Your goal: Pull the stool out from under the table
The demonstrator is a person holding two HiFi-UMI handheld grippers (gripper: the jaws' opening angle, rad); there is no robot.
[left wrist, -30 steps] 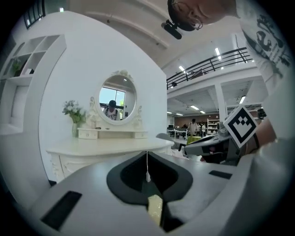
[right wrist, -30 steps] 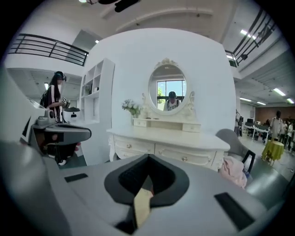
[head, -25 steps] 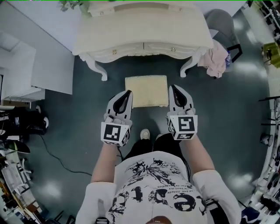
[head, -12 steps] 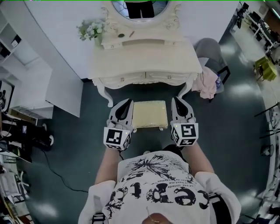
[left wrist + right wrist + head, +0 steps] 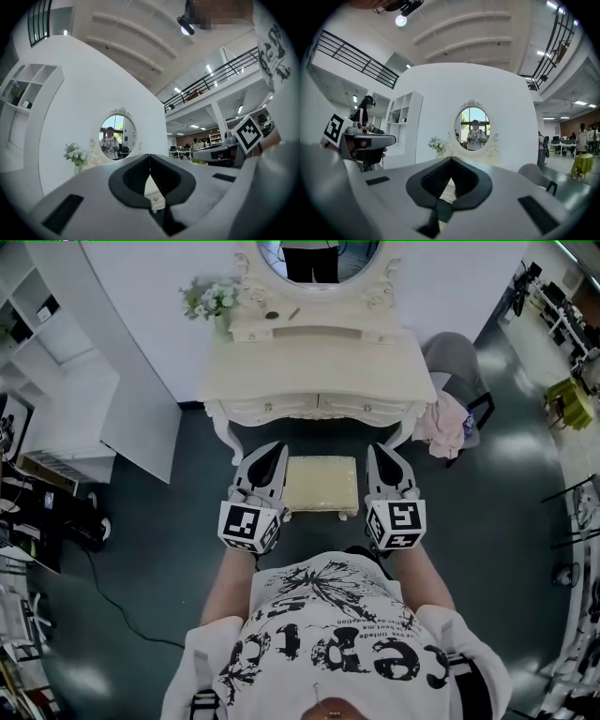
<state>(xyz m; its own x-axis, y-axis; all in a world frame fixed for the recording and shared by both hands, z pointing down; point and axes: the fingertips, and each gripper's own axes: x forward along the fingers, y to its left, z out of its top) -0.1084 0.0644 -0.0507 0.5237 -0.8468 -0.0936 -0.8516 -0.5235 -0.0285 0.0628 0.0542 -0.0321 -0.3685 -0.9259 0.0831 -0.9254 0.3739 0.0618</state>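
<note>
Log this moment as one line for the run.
stool: out, in front of table | left gripper: shut, empty | right gripper: shut, empty

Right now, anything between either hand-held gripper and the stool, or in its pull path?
Nothing visible. The left hand-held gripper and right hand-held gripper, both shut and empty, flank the stool in the head view. The floor toward the person looks bare, though their torso hides part.

Left tongs [image 5: 277, 448], right tongs [image 5: 374, 449] — both closed, empty, level.
</note>
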